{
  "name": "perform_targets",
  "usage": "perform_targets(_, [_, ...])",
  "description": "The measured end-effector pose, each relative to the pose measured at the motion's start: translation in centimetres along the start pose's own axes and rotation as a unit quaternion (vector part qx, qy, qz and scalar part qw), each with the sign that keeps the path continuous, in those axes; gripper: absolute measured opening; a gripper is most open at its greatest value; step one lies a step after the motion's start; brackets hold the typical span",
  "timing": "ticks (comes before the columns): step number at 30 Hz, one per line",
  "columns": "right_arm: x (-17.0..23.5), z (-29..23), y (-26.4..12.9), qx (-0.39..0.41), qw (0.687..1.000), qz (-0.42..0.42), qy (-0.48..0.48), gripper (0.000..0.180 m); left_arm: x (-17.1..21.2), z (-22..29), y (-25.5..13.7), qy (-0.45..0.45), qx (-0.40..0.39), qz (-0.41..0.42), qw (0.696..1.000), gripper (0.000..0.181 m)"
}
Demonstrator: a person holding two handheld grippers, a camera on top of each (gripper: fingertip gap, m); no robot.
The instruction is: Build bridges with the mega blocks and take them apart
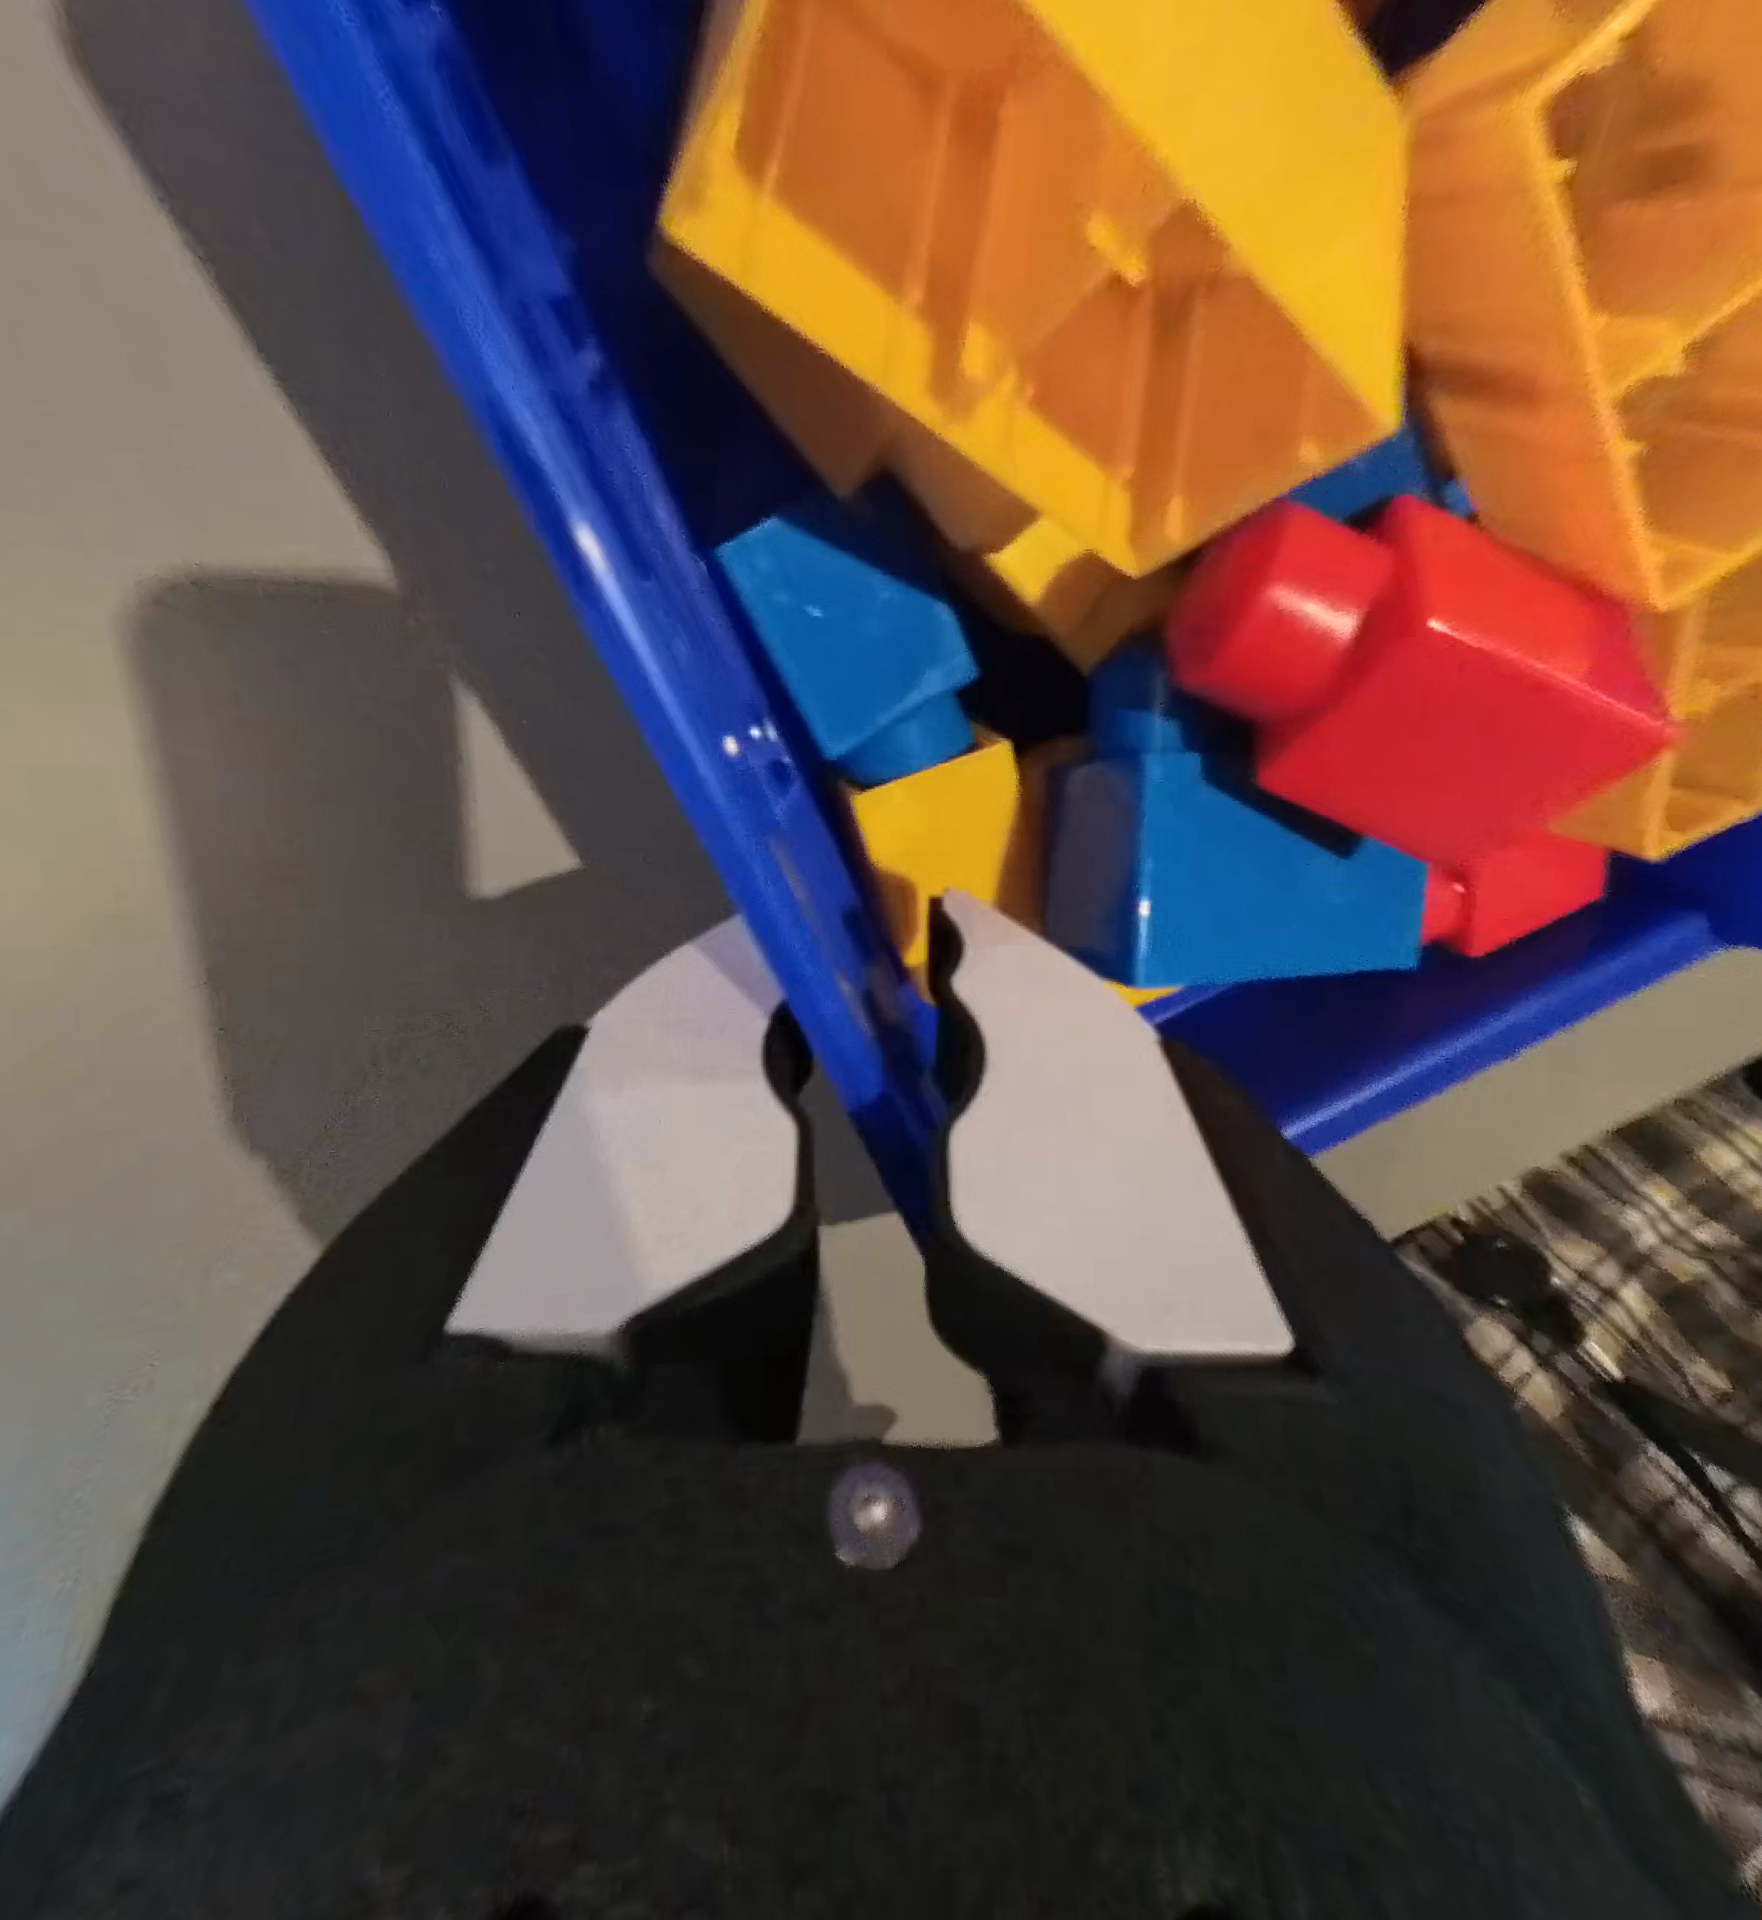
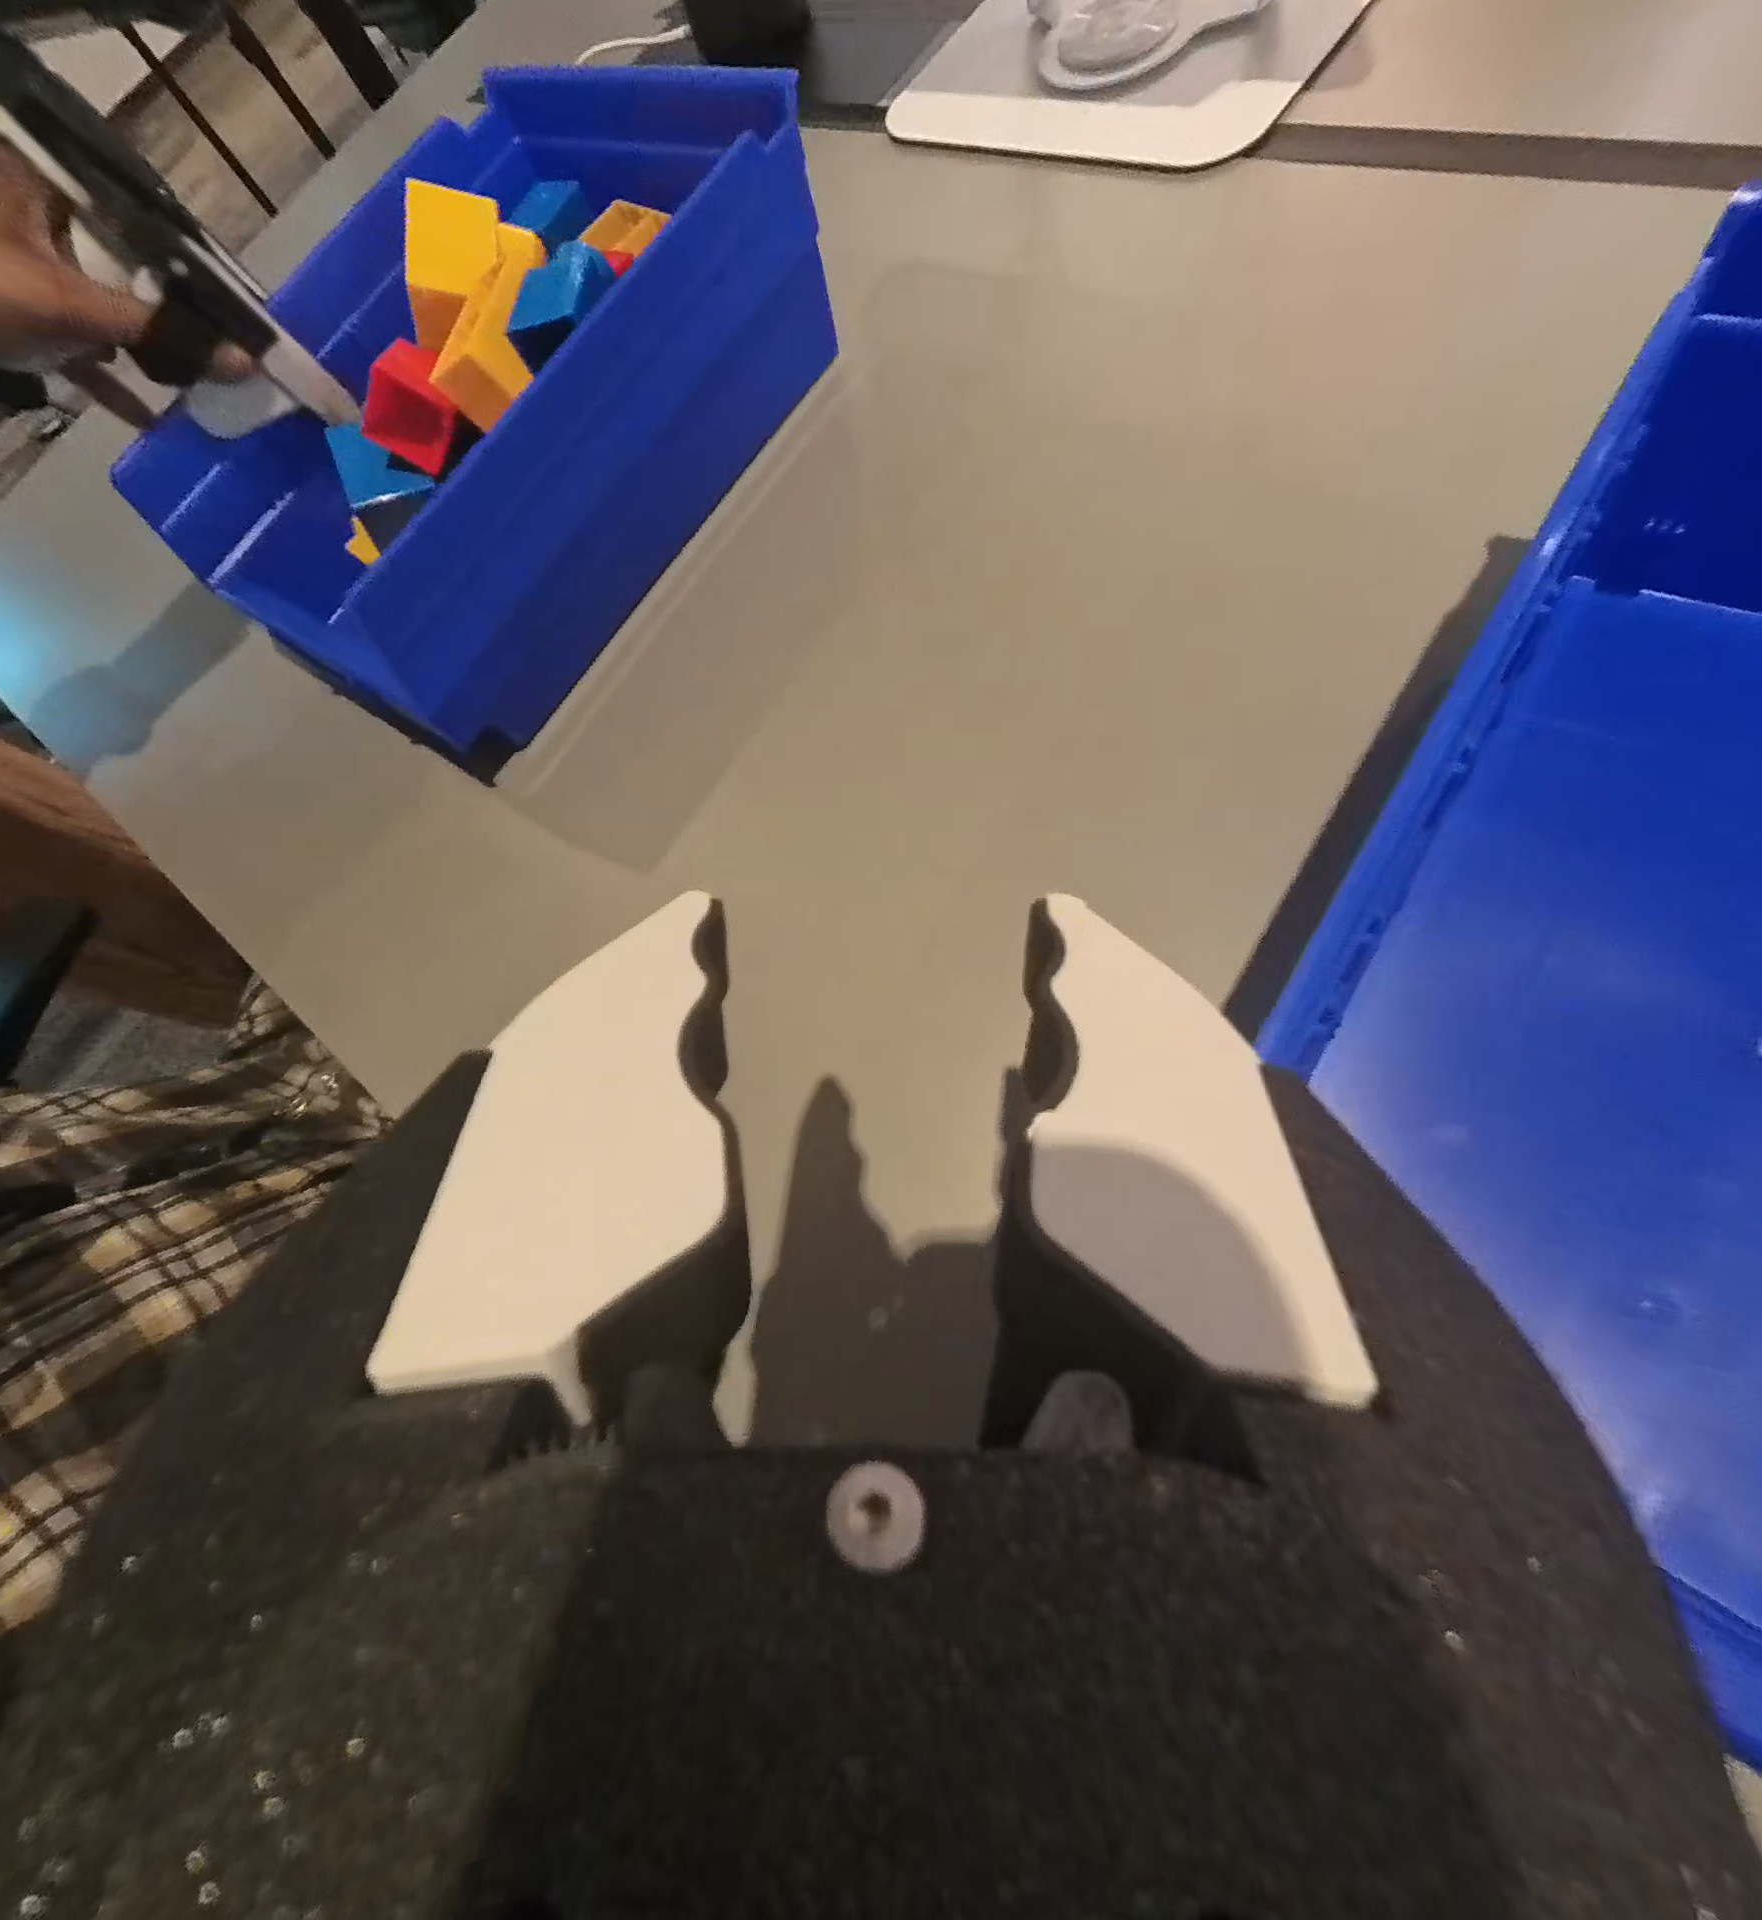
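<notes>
The left gripper (image 1: 882, 971) pinches the blue plastic bin's wall (image 1: 648, 623); blocks (image 1: 1220, 873) lie just inside. The right gripper (image 2: 877, 914) hangs open and empty, far away.

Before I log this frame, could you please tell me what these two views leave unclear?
- Blocks low in the small bin: hidden under the yellow blocks in both views.
- Big bin: cut by the right wrist view's edge; contents unseen.
- Left gripper: straddles the small bin's wall; contact is blurred.
- Right gripper: open, holding nothing.
</notes>
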State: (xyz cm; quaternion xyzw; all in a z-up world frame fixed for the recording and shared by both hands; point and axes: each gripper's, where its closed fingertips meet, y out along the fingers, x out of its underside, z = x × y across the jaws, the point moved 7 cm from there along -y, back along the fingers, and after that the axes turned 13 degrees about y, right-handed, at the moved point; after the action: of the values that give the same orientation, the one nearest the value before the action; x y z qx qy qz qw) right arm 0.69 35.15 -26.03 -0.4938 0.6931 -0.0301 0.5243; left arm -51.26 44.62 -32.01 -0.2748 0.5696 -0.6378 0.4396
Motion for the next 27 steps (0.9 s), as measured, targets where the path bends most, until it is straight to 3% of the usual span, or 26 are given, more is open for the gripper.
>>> perform_targets(4, [0.4, 0.0, 0.3, -0.018, 1.000, 0.001, 0.012, 0.052, 0.5, -1.4, -0.3, -0.023, -0.004, -0.019, 1.000, 0.006])
perform_targets(10, [0.9, 0.1, 0.8, -0.038, 0.999, 0.002, 0.024, 0.049, 3.3, -5.0, -1.6, -0.064, -0.010, 0.006, 0.998, 0.004])
perform_targets(27, [1.2, -3.0, 5.1, -0.078, 0.996, -0.023, 0.026, 0.043, 21.3, -19.8, -7.7, -0.228, -0.052, 0.048, 0.971, 0.004])
